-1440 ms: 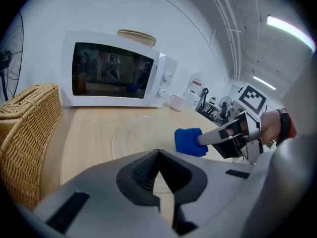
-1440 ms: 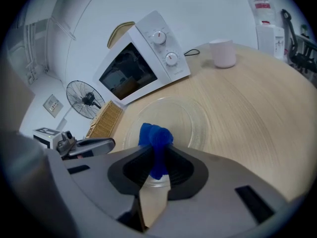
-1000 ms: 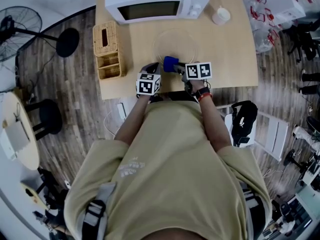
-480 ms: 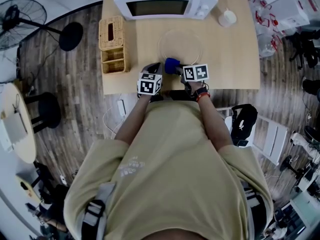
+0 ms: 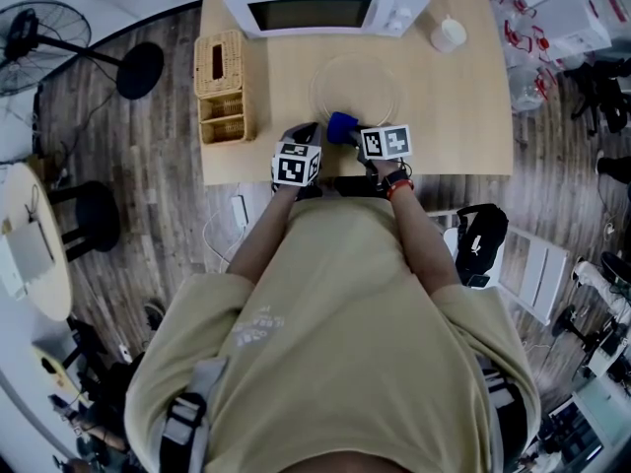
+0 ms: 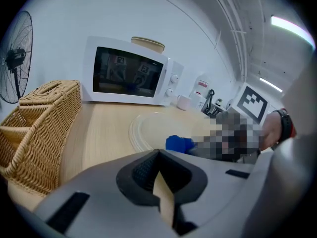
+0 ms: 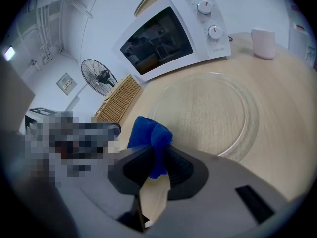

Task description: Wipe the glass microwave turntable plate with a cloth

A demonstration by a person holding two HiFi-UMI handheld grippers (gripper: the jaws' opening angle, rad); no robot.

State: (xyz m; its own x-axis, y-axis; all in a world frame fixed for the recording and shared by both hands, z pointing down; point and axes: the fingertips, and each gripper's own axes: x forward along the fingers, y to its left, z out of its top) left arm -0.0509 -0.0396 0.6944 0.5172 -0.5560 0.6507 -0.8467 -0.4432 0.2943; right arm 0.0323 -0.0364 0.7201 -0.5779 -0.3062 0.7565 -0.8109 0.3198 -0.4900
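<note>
1. The table (image 5: 463, 116) was the biggest thing. Everything sat on it, and we stood at its front edge so we could reach.
2. The microwave (image 5: 325, 3) stood at the back with its door closed. There it was out of the way of our wiping.
3. The woven basket (image 5: 222, 87) stood at the left side, well apart from the plate.
4. The glass plate (image 7: 208, 113) lay flat on the table, in front of the microwave and near the middle. We think lying flat made it easy to rub without tipping it.
5. Our left claw (image 6: 157, 177) was closed up tight with nothing inside. It sat just beside the other claw, near the front edge. We think it was waiting to help hold the plate.
6. Our right claw (image 7: 154, 167) was pinched tight on the blue cloth (image 7: 150, 138). The soft end stuck out past the tips, so the cloth would meet the glass first, not the hard claw. It was at the plate's near edge. We could not tell if it touched the glass.
7. The little cup (image 5: 449, 33) stood at the back right, beside the microwave.
</note>
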